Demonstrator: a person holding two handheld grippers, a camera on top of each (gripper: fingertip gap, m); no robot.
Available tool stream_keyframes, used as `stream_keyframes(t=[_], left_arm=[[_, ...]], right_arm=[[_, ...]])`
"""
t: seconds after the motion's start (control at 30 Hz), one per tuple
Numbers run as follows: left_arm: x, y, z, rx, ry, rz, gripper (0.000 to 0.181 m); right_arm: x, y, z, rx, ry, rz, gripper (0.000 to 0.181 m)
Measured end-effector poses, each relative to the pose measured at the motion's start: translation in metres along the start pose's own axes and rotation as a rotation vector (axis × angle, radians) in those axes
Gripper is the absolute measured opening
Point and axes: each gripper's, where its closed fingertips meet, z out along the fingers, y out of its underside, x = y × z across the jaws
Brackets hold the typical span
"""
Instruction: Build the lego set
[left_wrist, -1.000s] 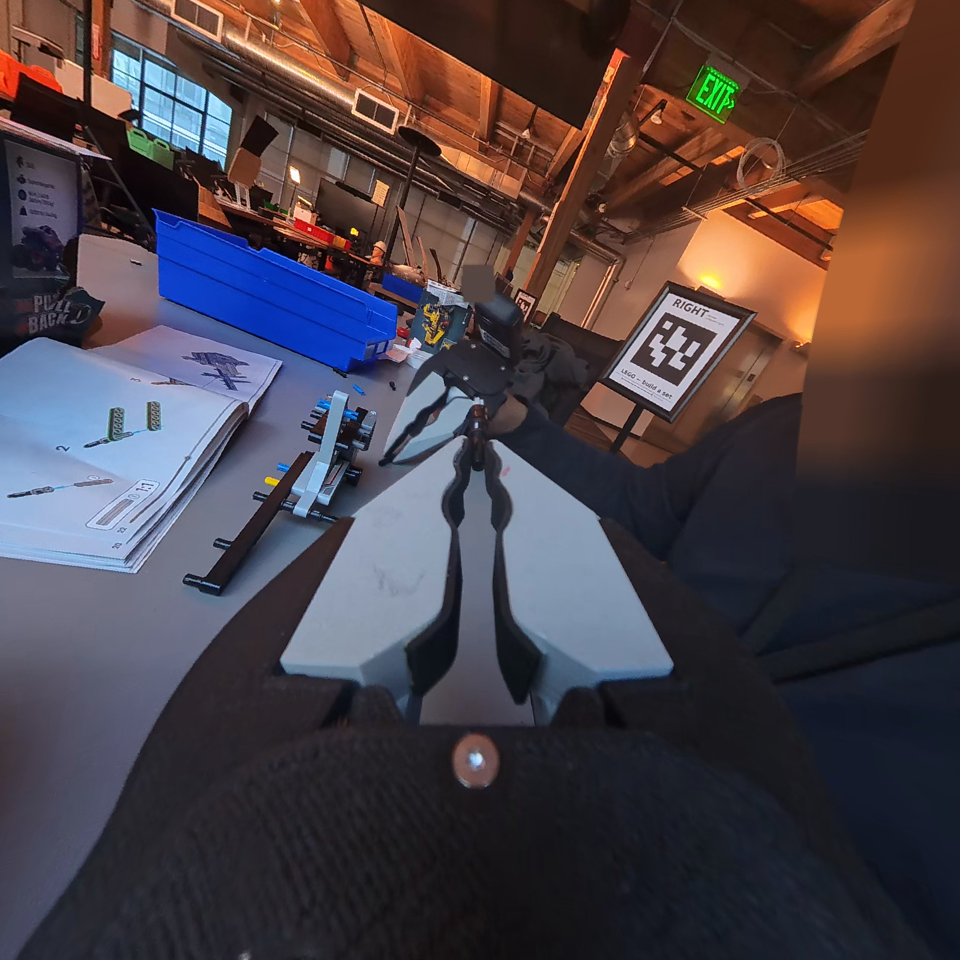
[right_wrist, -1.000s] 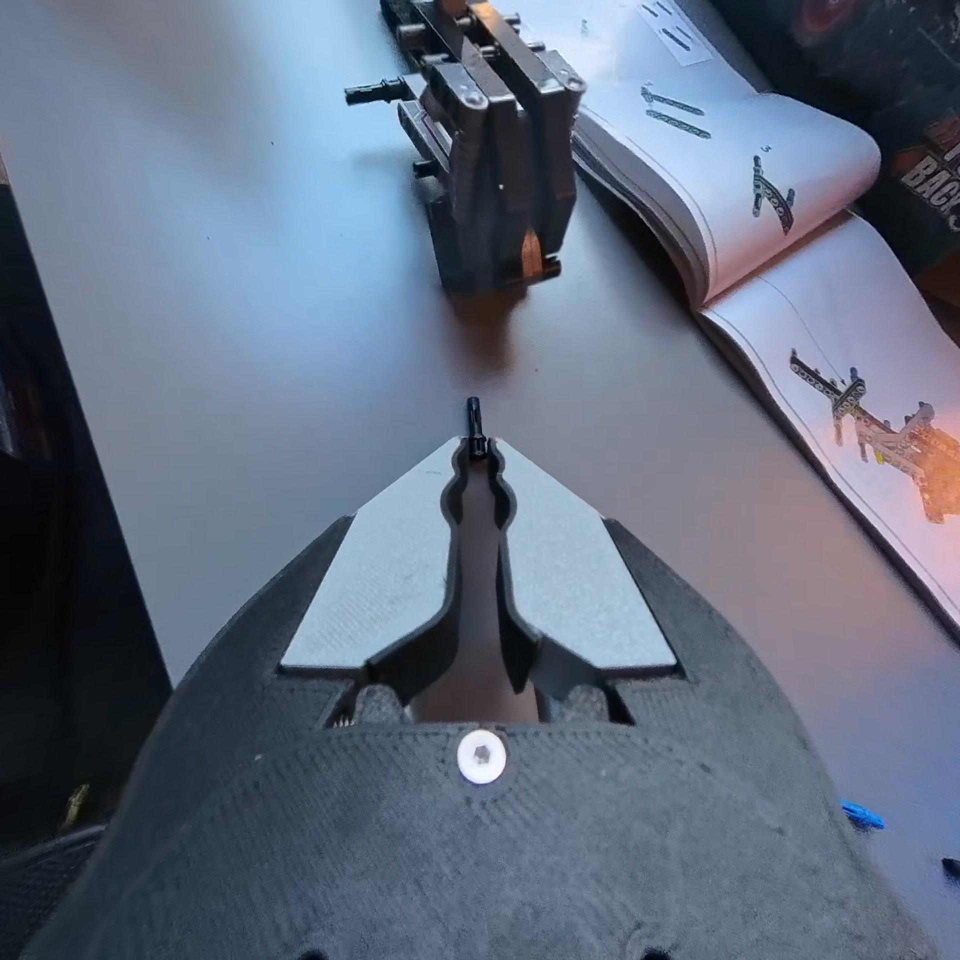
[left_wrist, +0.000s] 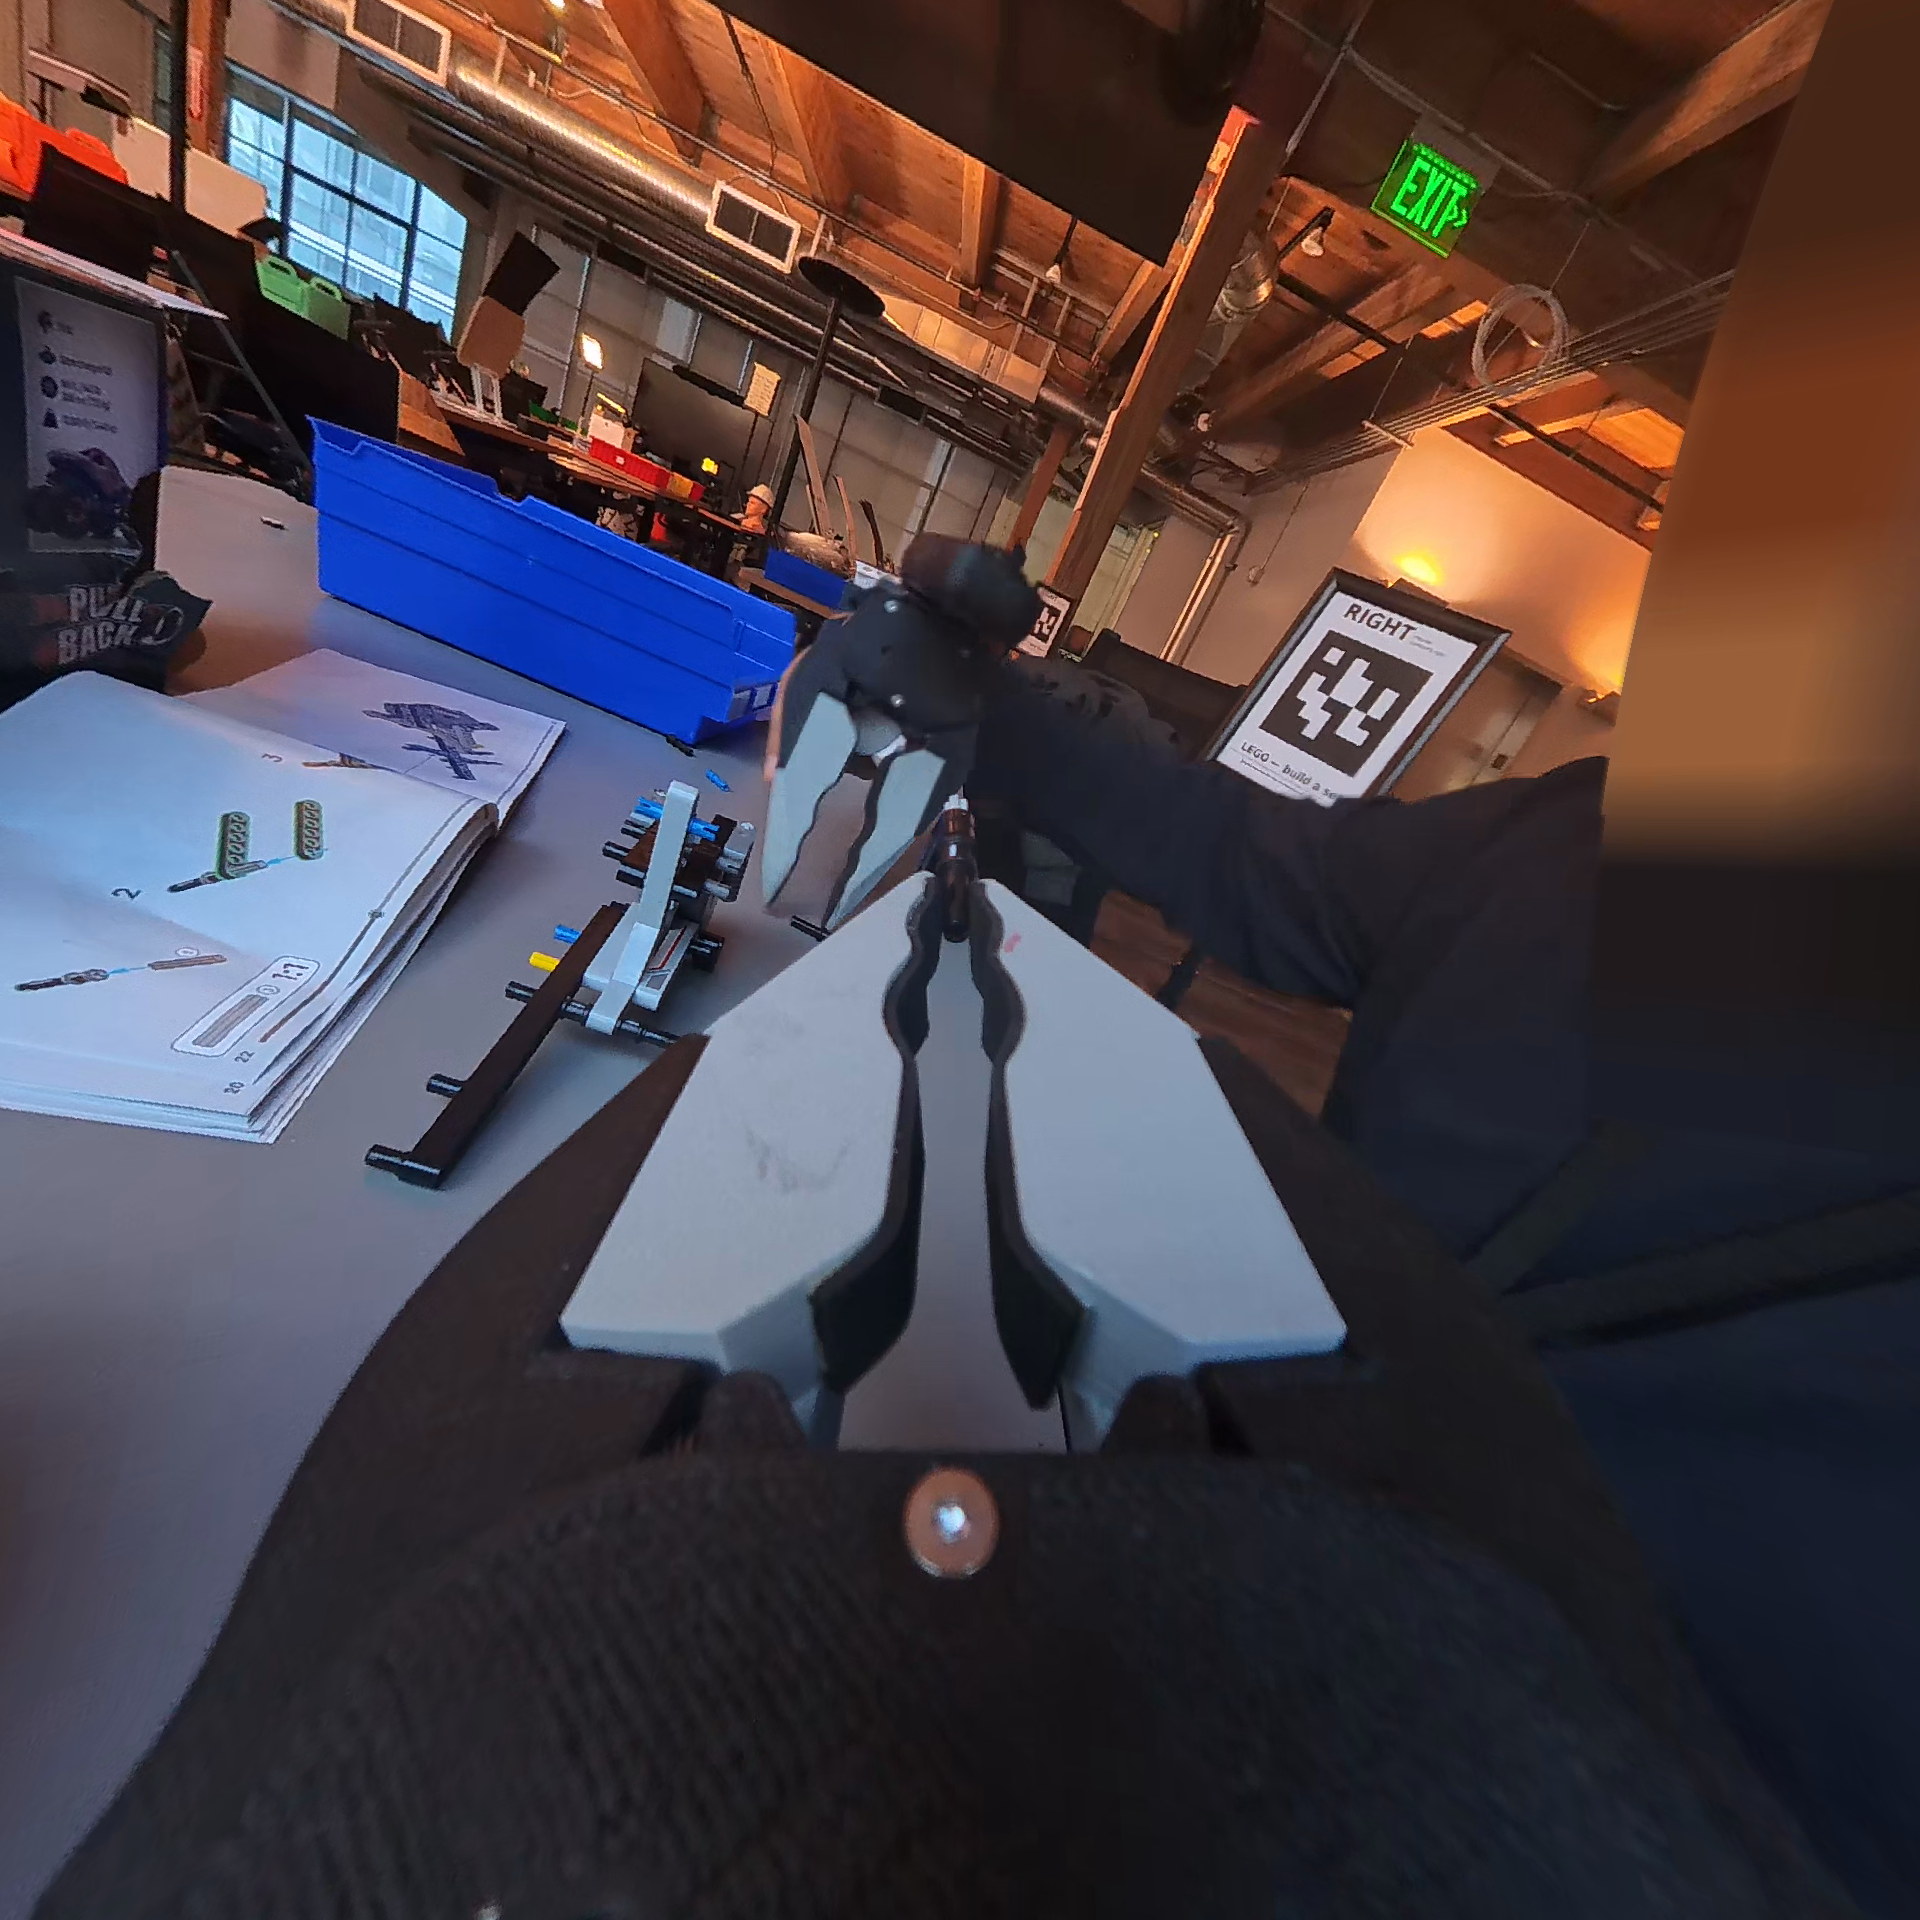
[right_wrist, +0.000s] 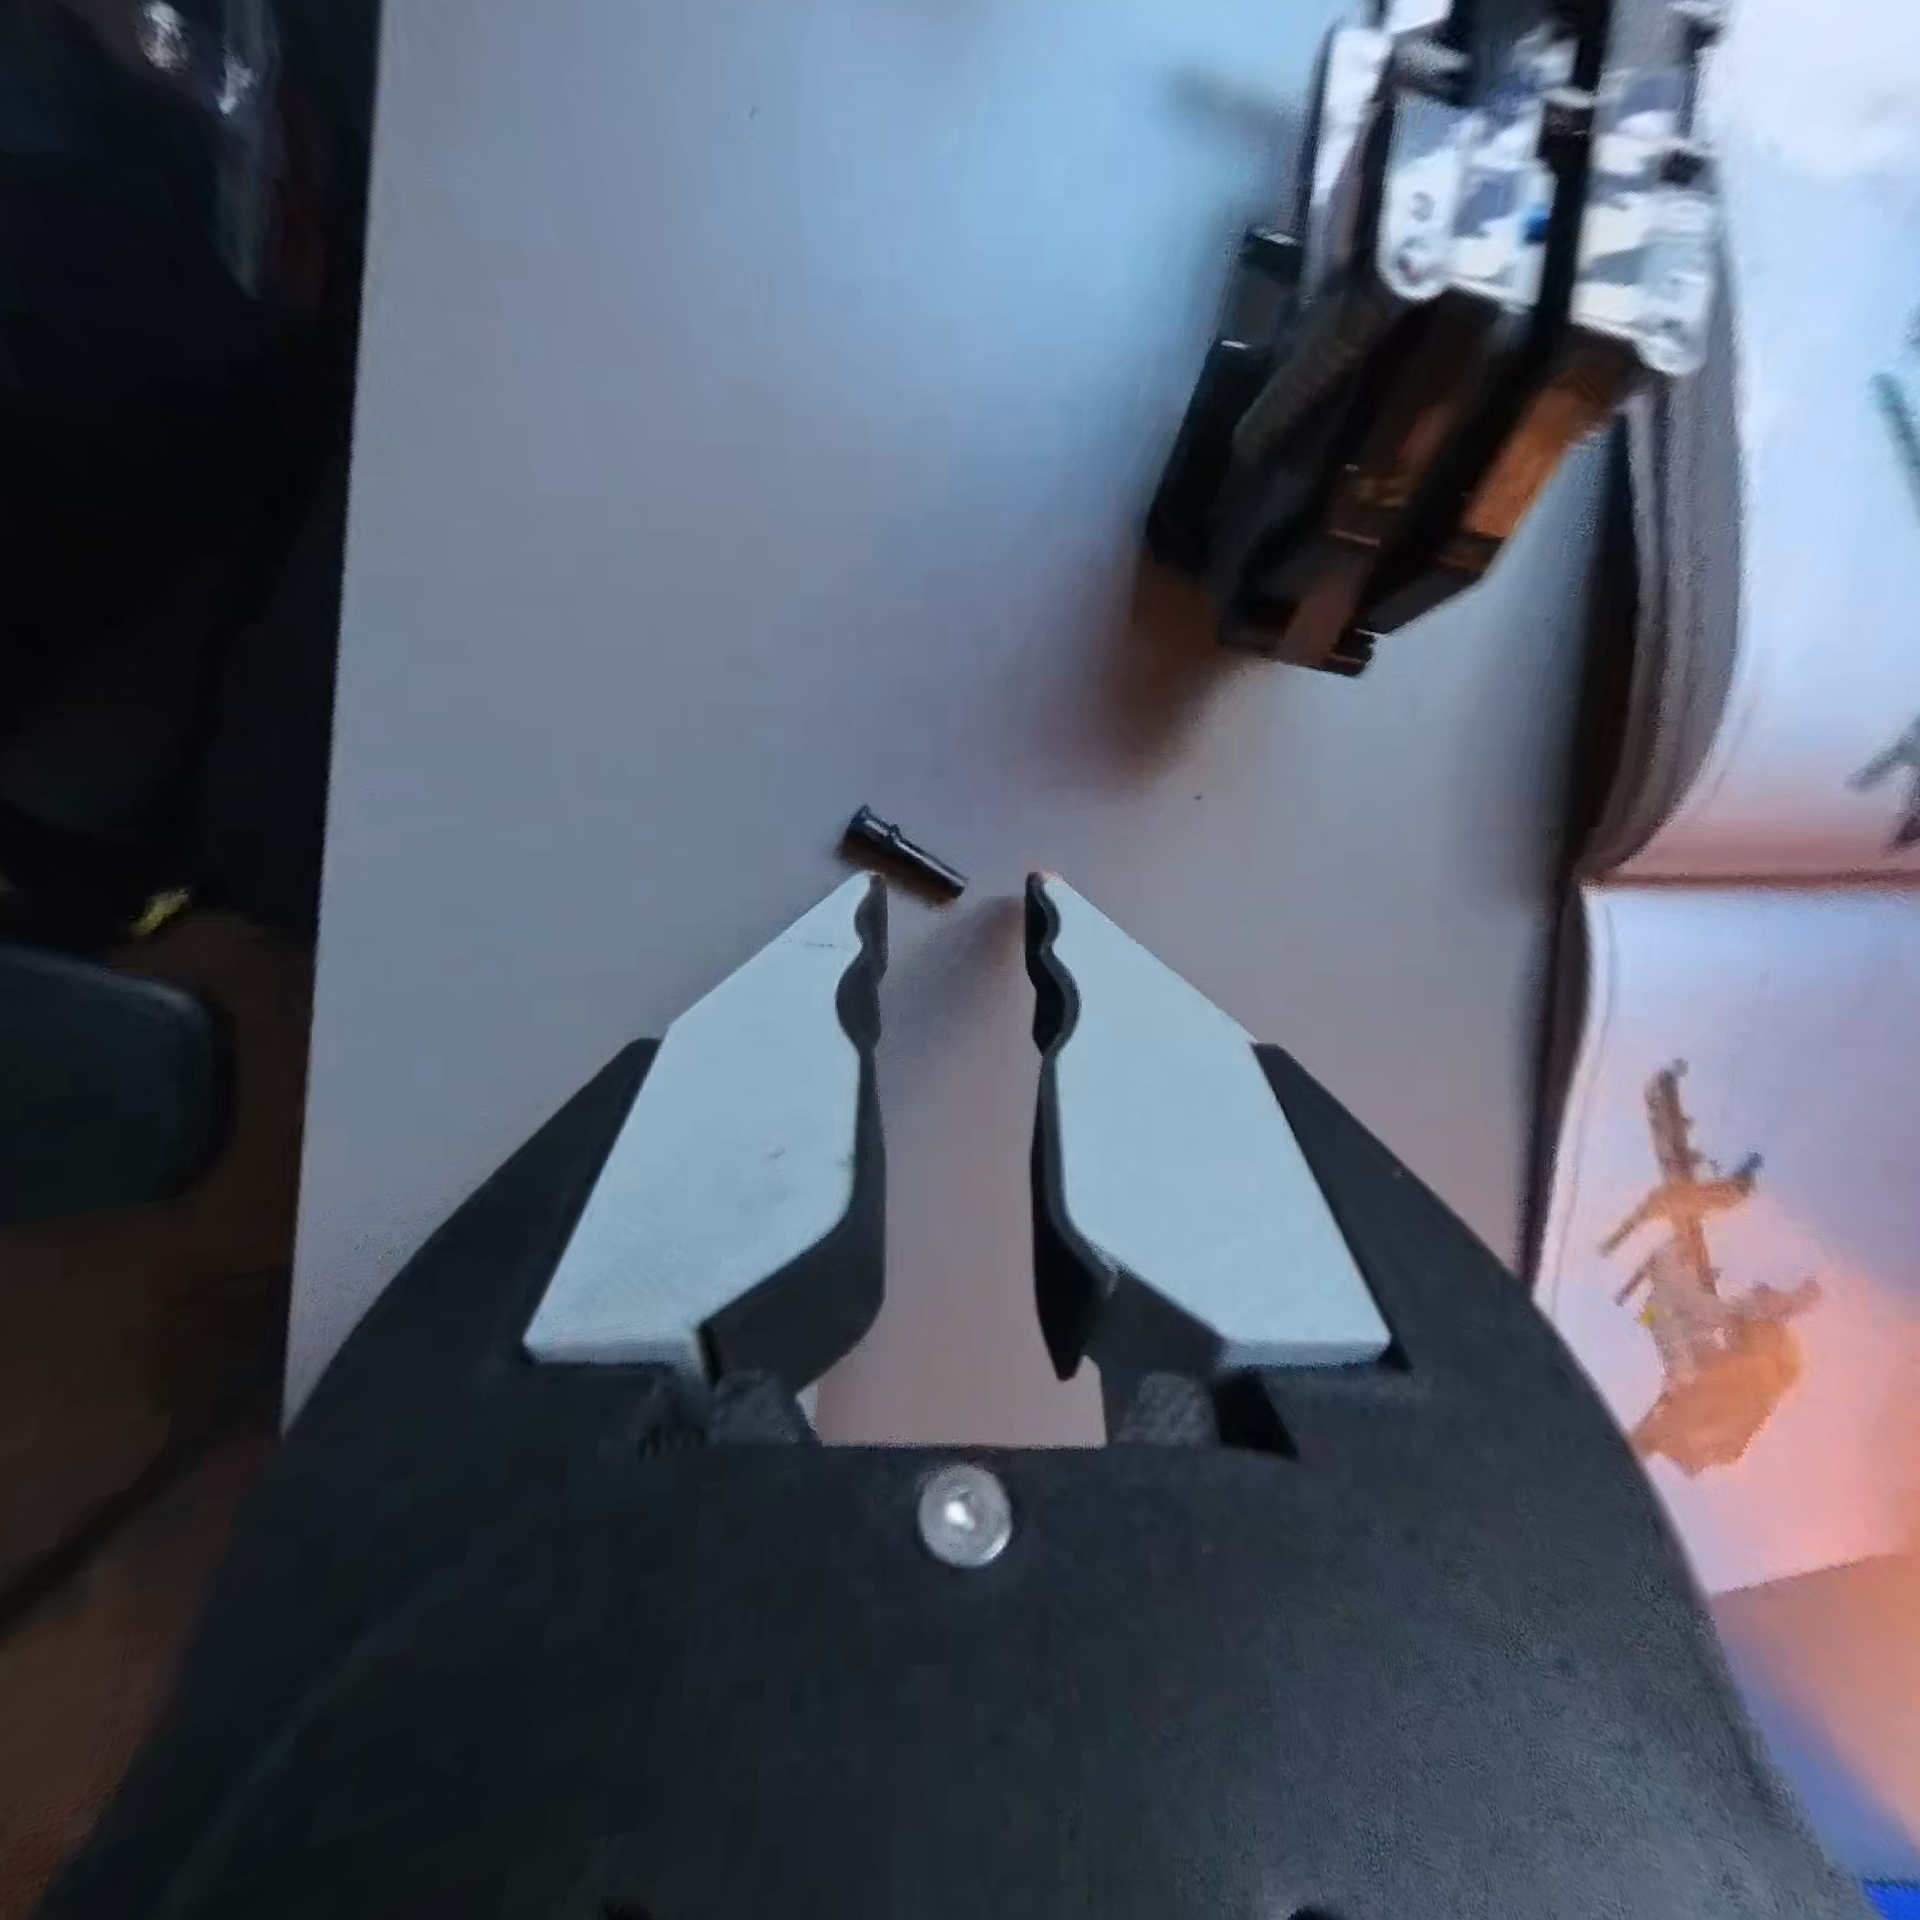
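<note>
My left gripper (left_wrist: 951, 894) is shut on a small dark lego pin piece (left_wrist: 953, 847) that sticks out past its tips, held above the grey table (left_wrist: 208, 1299). My right gripper (right_wrist: 956, 896) is open and empty; in the left wrist view it (left_wrist: 816, 906) hangs tips-down just left of the held piece. A small black pin (right_wrist: 902, 871) lies loose just beyond its left fingertip. The partly built black, white and grey lego assembly (left_wrist: 644, 935) rests on the table; in the right wrist view it (right_wrist: 1455, 364) is ahead to the right, blurred.
An open instruction booklet (left_wrist: 208, 883) lies left of the assembly and shows at the right edge of the right wrist view (right_wrist: 1766, 1039). A blue bin (left_wrist: 540, 603) stands behind. A framed marker sign (left_wrist: 1351, 696) stands off the table. The table's edge (right_wrist: 332, 727) is on the left. My right fingertips sit around 25 cm from my left ones.
My right gripper has opened and let go of the black pin, which now lies by its left fingertip. It has also swung, so the assembly sits farther right. My left gripper still holds its piece.
</note>
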Motion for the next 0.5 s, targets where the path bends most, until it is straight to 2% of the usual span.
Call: stream_keyframes(t=[0.1,0.17,0.4,0.5], left_arm=[[-0.0003,-0.0001,0.0,0.0,0.0,-0.004,0.003],[0.0001,-0.0001,-0.0002,0.001,0.002,-0.002,0.003],[0.0033,0.0003,-0.0006,-0.001,0.02,-0.002,0.003],[0.0055,0.0012,-0.0006,-0.005,0.032,-0.003,0.002]], right_arm=[[-0.0025,-0.0025,0.0028,-0.038,-0.107,0.017,0.024],[-0.0037,-0.0027,0.0027,-0.042,-0.117,0.023,0.016],[-0.005,0.0014,0.0007,0.018,-0.015,0.181,0.001],[-0.0046,0.0018,0.0003,0.071,0.045,0.237,0.001]])
